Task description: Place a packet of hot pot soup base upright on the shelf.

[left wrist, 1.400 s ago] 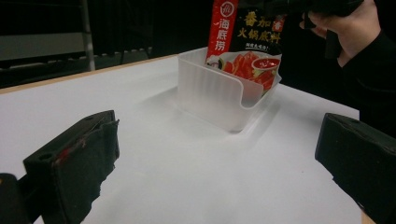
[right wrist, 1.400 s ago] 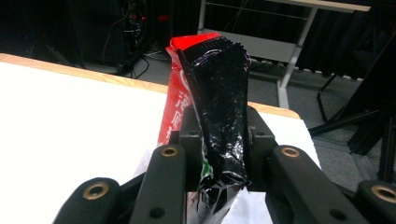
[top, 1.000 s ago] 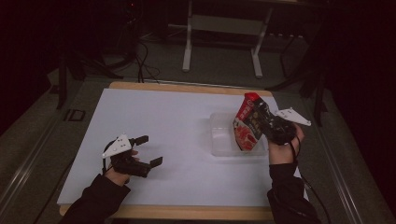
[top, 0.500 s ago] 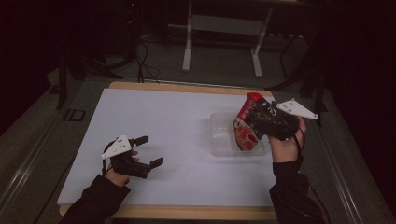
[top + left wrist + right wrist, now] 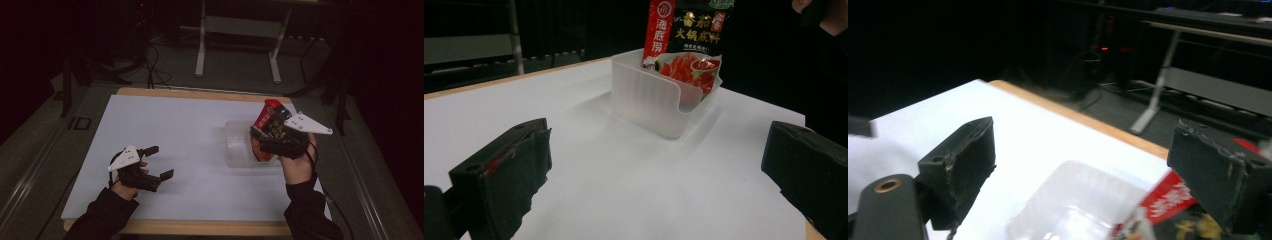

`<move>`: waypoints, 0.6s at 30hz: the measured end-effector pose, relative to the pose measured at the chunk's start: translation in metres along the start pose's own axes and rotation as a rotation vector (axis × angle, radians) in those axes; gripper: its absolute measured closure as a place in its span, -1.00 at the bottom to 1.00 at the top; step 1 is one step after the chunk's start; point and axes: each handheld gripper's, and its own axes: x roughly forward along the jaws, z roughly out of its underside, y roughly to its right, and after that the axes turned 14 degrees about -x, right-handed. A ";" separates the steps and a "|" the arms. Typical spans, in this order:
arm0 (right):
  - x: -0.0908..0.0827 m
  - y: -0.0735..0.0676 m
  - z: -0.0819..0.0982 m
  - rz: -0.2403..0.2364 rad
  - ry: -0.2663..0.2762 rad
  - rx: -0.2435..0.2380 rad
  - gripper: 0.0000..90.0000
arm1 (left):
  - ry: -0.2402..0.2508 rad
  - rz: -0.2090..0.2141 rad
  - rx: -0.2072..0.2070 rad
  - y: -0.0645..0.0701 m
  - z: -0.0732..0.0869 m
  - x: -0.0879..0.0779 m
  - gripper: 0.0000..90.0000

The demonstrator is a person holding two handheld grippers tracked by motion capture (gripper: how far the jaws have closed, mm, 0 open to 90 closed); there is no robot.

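The clear plastic tub (image 5: 239, 150) sits on the right half of the white table (image 5: 190, 125), and the red-and-black sauce packet (image 5: 267, 127) stands upright in it, leaning on its right wall, top well above the rim. My right gripper (image 5: 272, 142) is just beside the packet; its jaws have just been opening and now stand wide, nothing pressed between them (the packet's red edge shows by one pad). My left gripper (image 5: 157, 162) rests at the near left, well apart from the tub, jaws wide and empty.
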 end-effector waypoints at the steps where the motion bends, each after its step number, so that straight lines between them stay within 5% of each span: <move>1: 0.000 -0.005 0.001 -0.024 0.005 -0.001 -0.74 | -0.001 -0.001 -0.001 0.000 0.000 0.000 -1.00; 18: 0.003 -0.041 0.027 -0.185 -0.009 -0.034 -0.74 | -0.010 -0.002 0.009 0.001 0.001 0.001 -1.00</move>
